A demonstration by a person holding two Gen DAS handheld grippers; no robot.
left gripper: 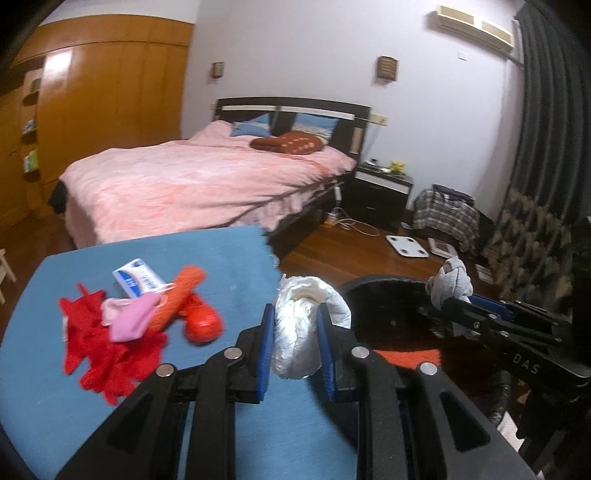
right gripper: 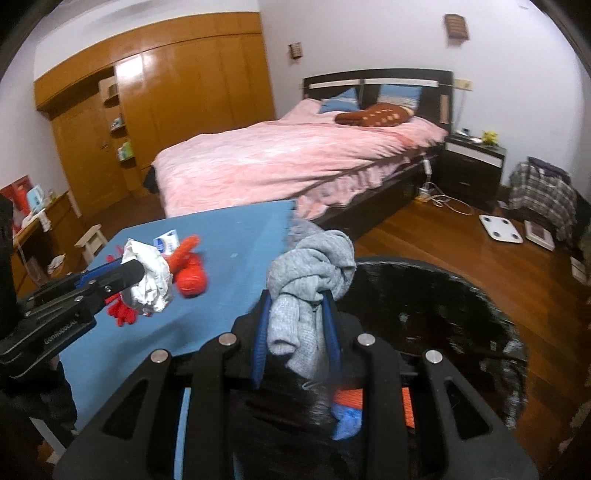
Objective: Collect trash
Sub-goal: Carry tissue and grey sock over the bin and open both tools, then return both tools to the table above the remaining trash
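White letters "DAS" stand on the black body of the right gripper (left gripper: pixel 448 308); blurred white lettering on the black left gripper (right gripper: pixel 138 275) reads roughly "GenRobot.AI".

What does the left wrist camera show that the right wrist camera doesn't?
Only the left wrist view: a wall air conditioner and dark pleated curtains.

Only the right wrist view: a small wooden stool and a cluttered side desk.

Both: the left gripper clamped on crumpled white paper, the right gripper clamped on a grey knitted cloth, the round black bin, the blue-covered table and the pink bed.
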